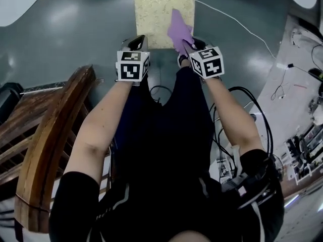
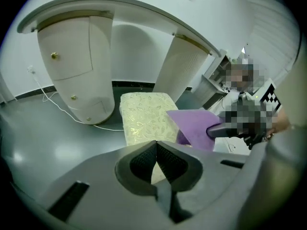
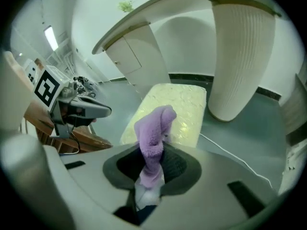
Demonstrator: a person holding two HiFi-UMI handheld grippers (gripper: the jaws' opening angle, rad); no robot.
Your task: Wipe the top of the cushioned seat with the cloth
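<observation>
The cushioned seat (image 1: 162, 14) has a pale yellow patterned top and stands on the grey floor ahead of me; it also shows as the seat (image 2: 144, 116) and the seat (image 3: 175, 111). My right gripper (image 1: 184, 45) is shut on a purple cloth (image 1: 178, 30), which hangs over the seat's near right corner. The cloth (image 3: 152, 140) sticks up between the right jaws. In the left gripper view the cloth (image 2: 194, 126) lies to the right. My left gripper (image 1: 135, 43) is at the seat's near left edge, its jaws shut on nothing (image 2: 154, 163).
A curved white desk (image 2: 120, 13) with a cabinet pedestal (image 2: 76, 66) stands behind the seat. A white cable (image 1: 237, 21) runs across the floor to the right. A wooden chair (image 1: 45, 135) is at my left, and cluttered equipment (image 1: 308, 140) at my right.
</observation>
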